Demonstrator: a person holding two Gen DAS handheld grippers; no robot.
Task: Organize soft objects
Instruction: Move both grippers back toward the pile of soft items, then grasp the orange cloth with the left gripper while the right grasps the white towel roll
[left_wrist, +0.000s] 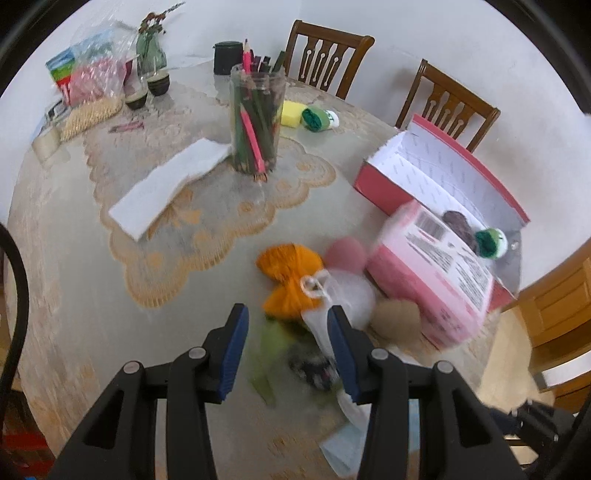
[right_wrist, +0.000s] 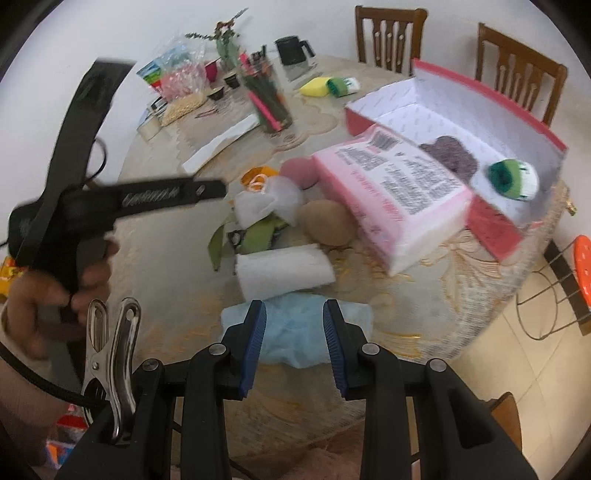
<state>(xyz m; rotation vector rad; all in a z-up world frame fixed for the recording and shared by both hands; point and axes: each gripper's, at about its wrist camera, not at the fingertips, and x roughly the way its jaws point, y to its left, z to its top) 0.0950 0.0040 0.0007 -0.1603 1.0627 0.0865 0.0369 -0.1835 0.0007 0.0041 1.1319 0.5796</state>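
Note:
My left gripper (left_wrist: 286, 314) is open above a pile of soft things: orange yarn (left_wrist: 290, 266), a white mesh bag (left_wrist: 347, 291), a pink puff (left_wrist: 347, 251), a tan pad (left_wrist: 397, 319) and a green ribbon (left_wrist: 269, 347). My right gripper (right_wrist: 294, 308) is open over a light blue cloth (right_wrist: 295, 332), with a white folded towel (right_wrist: 282, 271) just beyond. A pink tissue pack (right_wrist: 391, 192) leans on the open red box (right_wrist: 491, 107), which holds a dark purple item (right_wrist: 450, 151) and a green-and-white yarn ball (right_wrist: 511, 179).
A jar of pencils (left_wrist: 256, 122) and a white folded cloth (left_wrist: 170, 182) sit mid-table. A yellow sponge (left_wrist: 291, 112) and a green roll (left_wrist: 317, 118) lie far back. Cups, a vase and bagged items (left_wrist: 92, 70) crowd the far left. Chairs (left_wrist: 327, 55) stand behind.

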